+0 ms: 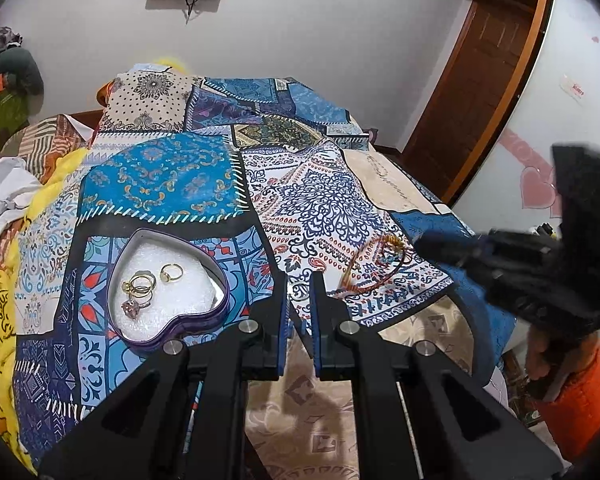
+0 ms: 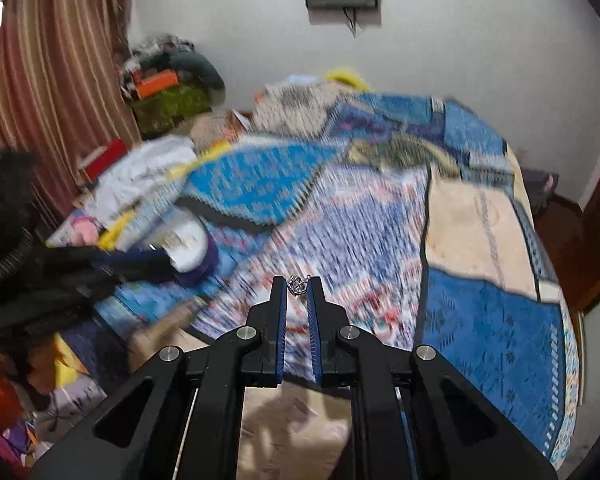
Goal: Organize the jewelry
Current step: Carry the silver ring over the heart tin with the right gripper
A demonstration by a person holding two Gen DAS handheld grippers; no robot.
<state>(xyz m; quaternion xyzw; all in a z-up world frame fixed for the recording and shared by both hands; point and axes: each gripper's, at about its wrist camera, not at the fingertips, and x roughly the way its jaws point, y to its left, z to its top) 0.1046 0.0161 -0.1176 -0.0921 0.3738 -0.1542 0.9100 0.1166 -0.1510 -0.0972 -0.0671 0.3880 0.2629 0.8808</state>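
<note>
Right gripper (image 2: 298, 285) pinching ring (image 2: 297, 285) | heart tin (image 1: 204, 320) holds rings (image 1: 140, 286)

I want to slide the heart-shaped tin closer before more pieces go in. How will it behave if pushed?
The heart-shaped tin looks low and wide, so it probably won't tip. It sits on a soft patterned bedspread, so it may drag and bunch the cloth rather than glide. The rings lie loose on its white padding and could shift if jolted.
</note>
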